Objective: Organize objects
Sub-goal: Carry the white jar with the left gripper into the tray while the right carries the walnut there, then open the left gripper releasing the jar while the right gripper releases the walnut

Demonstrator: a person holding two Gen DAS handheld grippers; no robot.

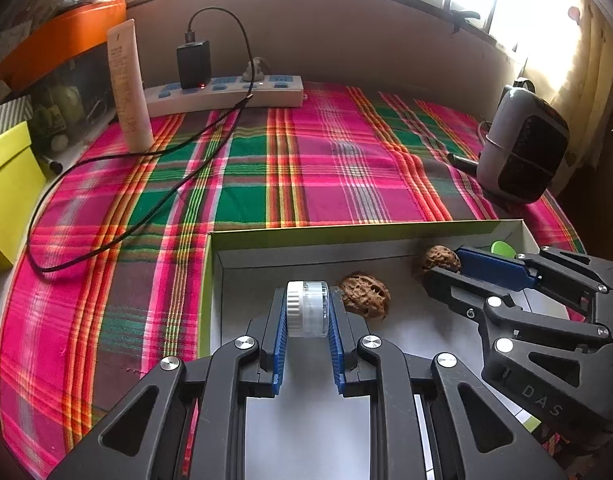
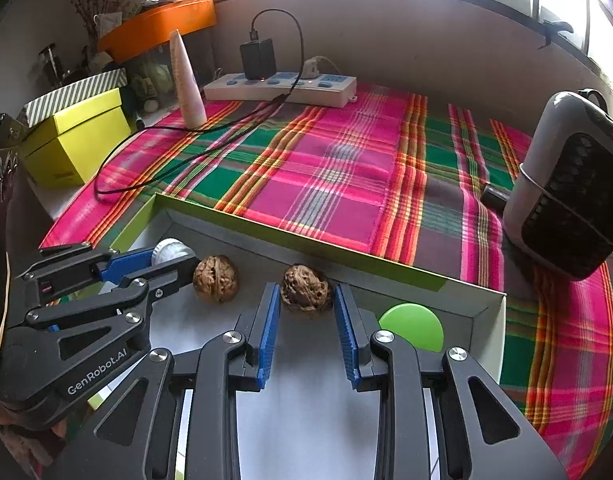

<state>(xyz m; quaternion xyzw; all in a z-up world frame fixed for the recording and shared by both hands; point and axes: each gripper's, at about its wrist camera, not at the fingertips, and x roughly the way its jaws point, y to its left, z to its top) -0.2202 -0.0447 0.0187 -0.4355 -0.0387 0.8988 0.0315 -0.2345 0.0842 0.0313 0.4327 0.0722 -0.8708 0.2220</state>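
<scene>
Both grippers reach into the shallow box (image 2: 486, 320). The left gripper (image 1: 307, 312) is clamped on a small jar (image 1: 308, 308); the right gripper's (image 2: 307, 312) fingers stand apart around one walnut (image 2: 306, 288), another walnut (image 2: 215, 279) beside it, a green lid (image 2: 412, 326) near the corner.

I see a plaid cloth (image 1: 306, 168) in pink, green, orange and yellow stripes over the surface, and on it a shallow cardboard box (image 2: 306, 236) with lime-green outer walls and a white inside. In the box lie two wrinkled brown walnuts (image 2: 215, 278), a round lime-green lid (image 2: 412, 326) and a small clear jar with a ribbed white cap (image 1: 307, 309). My black grippers carry blue ribbed pads (image 2: 268, 332); behind stand a white power strip with blue sockets (image 1: 226, 94), a yellow-green box (image 2: 76, 142) and an orange bin (image 2: 158, 26).
</scene>
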